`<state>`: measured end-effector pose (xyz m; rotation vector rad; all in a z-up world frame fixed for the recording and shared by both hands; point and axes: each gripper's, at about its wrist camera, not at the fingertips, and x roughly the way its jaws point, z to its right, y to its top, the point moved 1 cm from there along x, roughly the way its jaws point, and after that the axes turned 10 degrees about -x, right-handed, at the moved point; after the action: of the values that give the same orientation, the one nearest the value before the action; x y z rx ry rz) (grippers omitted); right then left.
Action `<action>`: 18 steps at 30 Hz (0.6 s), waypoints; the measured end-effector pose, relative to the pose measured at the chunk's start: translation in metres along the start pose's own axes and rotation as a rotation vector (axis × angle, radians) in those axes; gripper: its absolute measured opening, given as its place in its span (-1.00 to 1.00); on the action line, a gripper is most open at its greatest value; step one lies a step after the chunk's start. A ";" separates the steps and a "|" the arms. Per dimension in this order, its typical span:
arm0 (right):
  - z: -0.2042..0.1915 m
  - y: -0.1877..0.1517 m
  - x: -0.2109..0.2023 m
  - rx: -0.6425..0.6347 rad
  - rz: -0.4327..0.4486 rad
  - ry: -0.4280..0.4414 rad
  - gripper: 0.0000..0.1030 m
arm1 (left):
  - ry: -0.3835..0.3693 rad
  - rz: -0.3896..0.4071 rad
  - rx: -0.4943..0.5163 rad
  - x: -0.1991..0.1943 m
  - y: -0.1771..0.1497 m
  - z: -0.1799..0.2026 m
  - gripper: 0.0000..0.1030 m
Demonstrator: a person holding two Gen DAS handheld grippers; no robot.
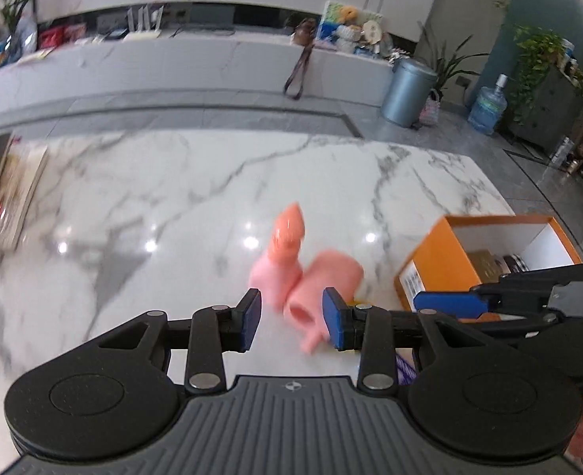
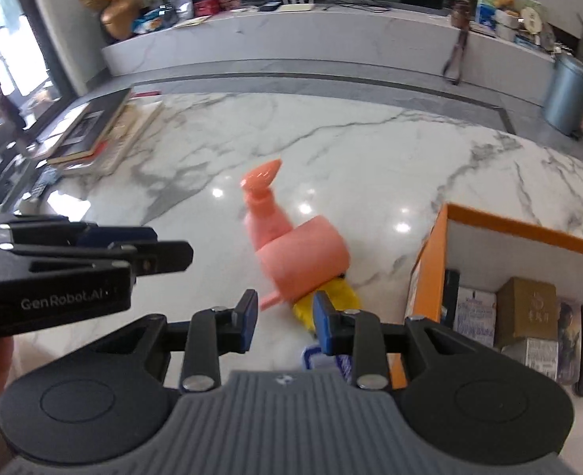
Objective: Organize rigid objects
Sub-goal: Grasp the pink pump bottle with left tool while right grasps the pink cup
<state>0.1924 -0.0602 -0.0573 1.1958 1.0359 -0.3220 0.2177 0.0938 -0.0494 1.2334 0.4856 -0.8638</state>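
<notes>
Here both grippers hang side by side over the near part of a white marble tabletop [image 1: 141, 182], pointing down at a slant. The left gripper [image 1: 291, 318] has its blue pads [image 1: 251, 316] spread partway with nothing pinched; a pink bottle [image 1: 283, 253] and a pink cylinder [image 1: 323, 289] lie on the marble just past the pads, touching each other, and blur keeps their outlines soft. The right gripper [image 2: 285, 318] is likewise partly spread and empty. In its view the bottle [image 2: 265, 213] points its orange tip toward the far edge, the cylinder [image 2: 307, 261] lies against the bottle's base, and a yellow thing [image 2: 338, 297] shows from under the cylinder's near end, beside the right pad. What the yellow thing is I cannot tell.

An orange box [image 2: 528, 233] with a white inside stands open at the right edge of the tabletop, near the pink pieces but apart from them. Several small cartons [image 2: 525, 308] stand packed in it. At the far left corner lies a stack of books [image 2: 101, 134]. Beyond the table, a grey bin [image 1: 408, 91] stands on the floor.
</notes>
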 end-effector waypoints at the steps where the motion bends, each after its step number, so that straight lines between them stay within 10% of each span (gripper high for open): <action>1: 0.001 0.003 0.003 0.000 0.001 -0.016 -0.39 | -0.003 0.002 0.011 0.006 0.003 0.000 -0.19; 18: 0.011 0.021 0.054 -0.028 -0.065 -0.063 -0.38 | 0.003 -0.013 0.096 0.079 0.010 -0.002 -0.42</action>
<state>0.2408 -0.0452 -0.0878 1.1216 1.0224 -0.3922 0.2735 0.0725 -0.1022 1.3209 0.4596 -0.9051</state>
